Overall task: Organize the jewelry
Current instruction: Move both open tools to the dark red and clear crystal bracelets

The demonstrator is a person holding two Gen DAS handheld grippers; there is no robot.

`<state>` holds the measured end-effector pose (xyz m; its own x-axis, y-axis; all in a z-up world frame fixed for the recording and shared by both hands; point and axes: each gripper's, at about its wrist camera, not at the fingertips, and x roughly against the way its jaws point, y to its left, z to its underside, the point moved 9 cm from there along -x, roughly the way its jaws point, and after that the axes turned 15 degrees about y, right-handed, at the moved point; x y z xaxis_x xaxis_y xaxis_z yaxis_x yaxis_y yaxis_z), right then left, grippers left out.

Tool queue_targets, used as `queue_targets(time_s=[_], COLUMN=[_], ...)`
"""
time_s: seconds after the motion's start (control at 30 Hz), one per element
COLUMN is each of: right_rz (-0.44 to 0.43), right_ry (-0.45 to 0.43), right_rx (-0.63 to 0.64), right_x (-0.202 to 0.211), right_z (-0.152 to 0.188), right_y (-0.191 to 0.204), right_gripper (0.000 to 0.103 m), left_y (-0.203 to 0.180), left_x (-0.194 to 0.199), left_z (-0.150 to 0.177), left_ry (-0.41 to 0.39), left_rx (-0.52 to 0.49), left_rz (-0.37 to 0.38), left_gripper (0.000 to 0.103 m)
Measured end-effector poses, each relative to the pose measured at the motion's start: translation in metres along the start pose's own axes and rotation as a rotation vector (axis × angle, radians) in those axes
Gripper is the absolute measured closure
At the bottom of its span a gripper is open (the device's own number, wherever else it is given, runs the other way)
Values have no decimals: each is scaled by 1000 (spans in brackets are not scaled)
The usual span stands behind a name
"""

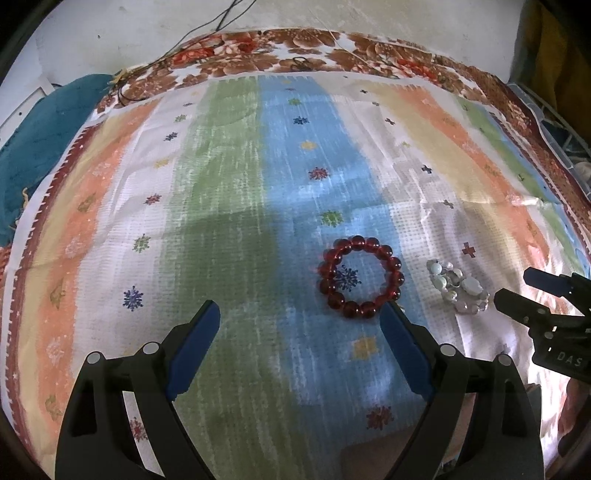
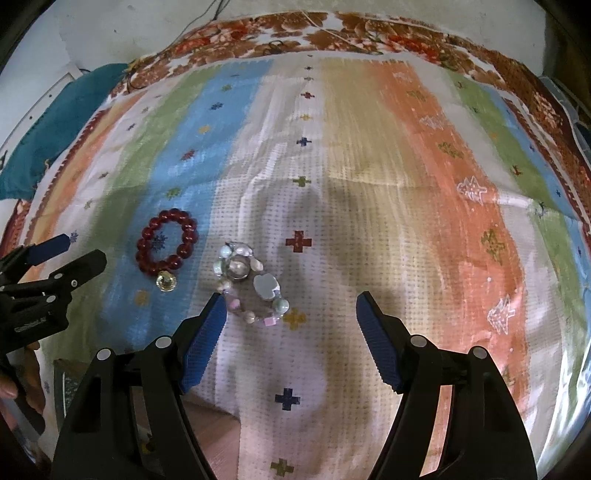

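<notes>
A red bead bracelet point(image 1: 360, 277) lies flat on the striped cloth, just beyond my left gripper's right fingertip; it also shows in the right wrist view point(image 2: 166, 242). A pale bracelet of white, pink and clear beads point(image 2: 249, 282) lies bunched to its right, just ahead of my right gripper's left fingertip; it also shows in the left wrist view point(image 1: 458, 286). A small clear faceted bead point(image 2: 167, 282) sits by the red bracelet. My left gripper point(image 1: 301, 314) is open and empty. My right gripper point(image 2: 291, 304) is open and empty.
The striped cloth point(image 1: 229, 184) with a brown floral border covers the table. A teal cloth point(image 1: 44, 125) lies at the far left. Thin black wires point(image 1: 207, 33) run along the back wall. The cloth's front edge hangs near the grippers.
</notes>
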<state>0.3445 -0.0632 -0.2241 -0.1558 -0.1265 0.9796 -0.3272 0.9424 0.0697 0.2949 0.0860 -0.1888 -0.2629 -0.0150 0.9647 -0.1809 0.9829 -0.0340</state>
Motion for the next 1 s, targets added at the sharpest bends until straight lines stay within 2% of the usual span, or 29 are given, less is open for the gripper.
queue_targets(time_s=[0.47, 0.73, 1.0], right_rz=[28, 46, 63], right_ry=[42, 49, 55], right_rx=[-3, -14, 1], right_x=[-24, -34, -40], right_z=[-8, -13, -16], right_y=[-3, -3, -3], right_gripper=[30, 30, 28], left_y=[-4, 2, 1], left_x=[-23, -39, -54], left_z=[-12, -17, -20], left_ry=[38, 62, 95], left_rx=[-35, 11, -6], left_rz=[-16, 8, -3], left_gripper=[16, 16, 16])
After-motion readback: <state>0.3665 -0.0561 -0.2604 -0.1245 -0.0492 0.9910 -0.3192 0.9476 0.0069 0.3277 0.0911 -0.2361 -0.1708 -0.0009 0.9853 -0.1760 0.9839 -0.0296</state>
